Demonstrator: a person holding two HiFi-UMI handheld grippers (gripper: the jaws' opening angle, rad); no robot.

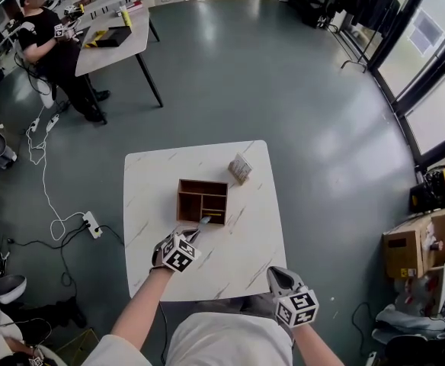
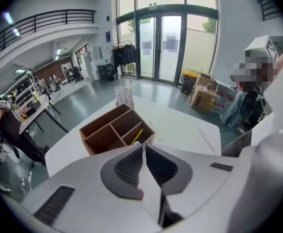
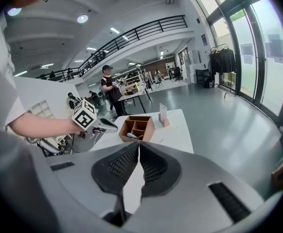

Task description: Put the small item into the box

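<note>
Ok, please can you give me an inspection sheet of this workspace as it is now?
Surface: white marbled table, mostly bare.
Job's things: wooden box with compartments; yellow item inside; grey-blue item at its near side.
Clutter: small card stand.
Grippers: left gripper close to the box, fingers together; right gripper held back at the table's near edge, fingers together.
Cables: white cable and power strip on the floor.
Surroundings: person at another table; cardboard boxes.

We see bright, even daylight pouring in through the tall windows and glass doors — ceiling lamps add to it. Shadows are soft, the floor shows a pale sheen, and every view bends toward its edges — dark corners in both gripper views.
</note>
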